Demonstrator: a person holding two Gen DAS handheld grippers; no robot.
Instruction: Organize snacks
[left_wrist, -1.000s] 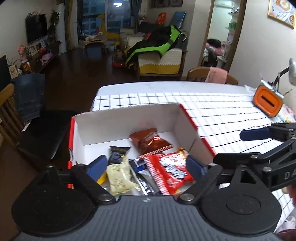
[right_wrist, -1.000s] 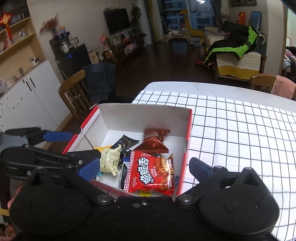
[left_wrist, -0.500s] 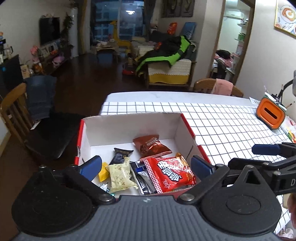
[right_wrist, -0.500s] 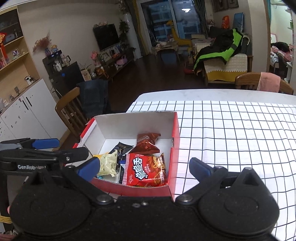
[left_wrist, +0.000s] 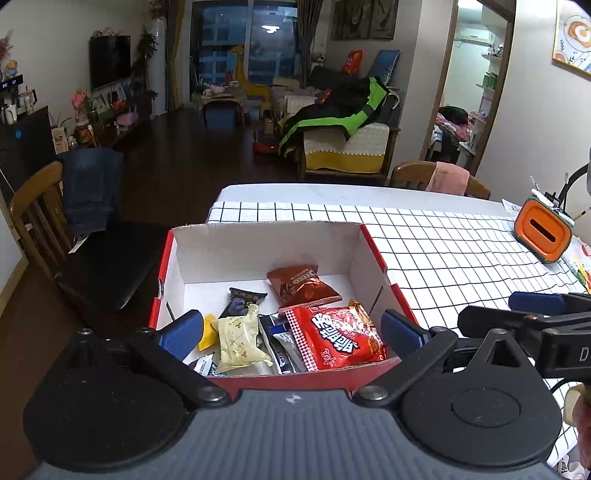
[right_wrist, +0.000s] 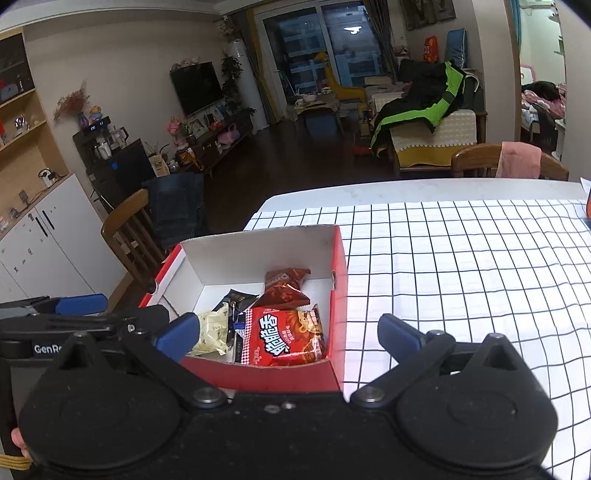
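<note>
Left wrist view: snacks lay in the red box (left_wrist: 380, 254) on the desk (left_wrist: 443, 236).
I judged the red packet (left_wrist: 338, 338) light, soft and crinkly, best pinched at a sealed edge; my left claw (left_wrist: 291, 328) and right claw (right_wrist: 288, 330) both hovered spread and empty at the box's near wall.

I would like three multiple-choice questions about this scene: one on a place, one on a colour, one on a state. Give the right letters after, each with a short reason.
1. Where does the large red snack bag with white lettering lie?
A. on the checked tablecloth
B. inside the red-and-white cardboard box
C. on the chair

2. What colour is the slotted holder at the table's right side?
A. orange
B. blue
C. white

3. How are the jaws of the left gripper?
A. shut on a bag
B. shut, empty
C. open, empty

Key: B, it rests among the other packets in the box; A, its front is orange; C, the blue pads stand wide apart.
</note>
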